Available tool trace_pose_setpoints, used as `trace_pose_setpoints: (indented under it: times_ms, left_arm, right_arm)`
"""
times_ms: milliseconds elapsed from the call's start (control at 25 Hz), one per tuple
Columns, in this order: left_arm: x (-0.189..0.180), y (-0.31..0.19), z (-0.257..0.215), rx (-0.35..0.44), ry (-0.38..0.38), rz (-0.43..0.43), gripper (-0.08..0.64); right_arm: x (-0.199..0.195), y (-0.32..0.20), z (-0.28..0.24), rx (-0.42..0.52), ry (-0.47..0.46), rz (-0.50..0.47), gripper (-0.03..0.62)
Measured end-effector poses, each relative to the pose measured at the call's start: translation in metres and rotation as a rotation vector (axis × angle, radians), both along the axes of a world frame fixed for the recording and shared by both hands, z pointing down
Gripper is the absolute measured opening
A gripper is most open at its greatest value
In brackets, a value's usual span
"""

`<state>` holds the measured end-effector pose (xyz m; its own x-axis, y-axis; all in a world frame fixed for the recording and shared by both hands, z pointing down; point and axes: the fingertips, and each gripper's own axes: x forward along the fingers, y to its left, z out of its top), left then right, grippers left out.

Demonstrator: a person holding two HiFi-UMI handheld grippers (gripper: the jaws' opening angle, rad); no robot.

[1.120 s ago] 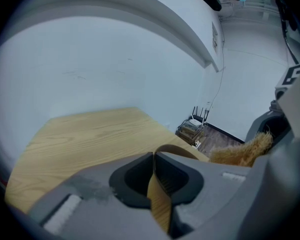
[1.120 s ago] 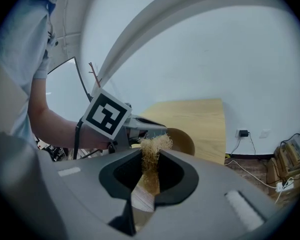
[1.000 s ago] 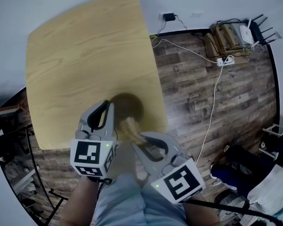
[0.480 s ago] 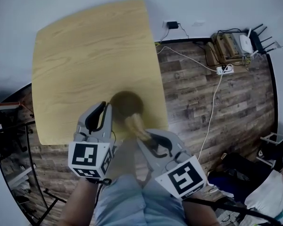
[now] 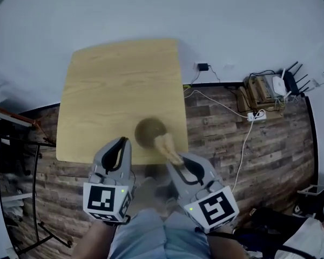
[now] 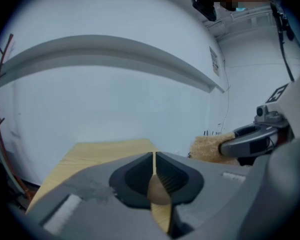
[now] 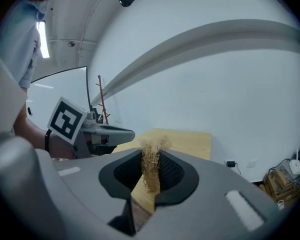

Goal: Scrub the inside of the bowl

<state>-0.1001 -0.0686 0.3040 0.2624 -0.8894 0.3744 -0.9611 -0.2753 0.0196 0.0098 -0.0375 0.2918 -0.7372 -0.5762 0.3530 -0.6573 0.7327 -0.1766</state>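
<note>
The pale wood-grain surface point(image 5: 113, 85) is flat and smooth. A dark round bowl point(image 5: 149, 131) stands on it near the person's edge. The bowl looks rigid and probably light, so it may skate under scrubbing and is best steadied at its rim. The right gripper point(image 5: 178, 162) has its jaws clamped on a tan, fibrous scrubber point(image 7: 150, 170), soft and springy, poised over the bowl's near rim. The left gripper point(image 5: 120, 144) sits beside the bowl, its jaws pressed nearly together with nothing in them.
</note>
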Motion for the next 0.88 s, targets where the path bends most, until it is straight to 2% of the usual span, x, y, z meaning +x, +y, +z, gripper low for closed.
trace_pose_setpoints:
  times_ms: [200,480,680,880]
  left_arm:
    - [0.015,0.052,-0.047,0.121,-0.013,-0.093,0.021]
    - [0.021,0.093,-0.078,0.196,-0.041,-0.177,0.021]
    - [0.019,0.112,-0.091,0.226,-0.031,-0.160,0.021]
    - [-0.002,0.128,-0.098,0.231,-0.019,-0.156,0.021]
  right_arm:
    - [0.014,0.025,-0.034,0.111,-0.029,-0.025,0.066]
    - [0.009,0.044,-0.062,0.206,-0.057,-0.043,0.066]
    - [-0.007,0.059,-0.079,0.236,-0.066,-0.048,0.066]
    - [-0.030,0.070,-0.089,0.263,-0.057,-0.032,0.066]
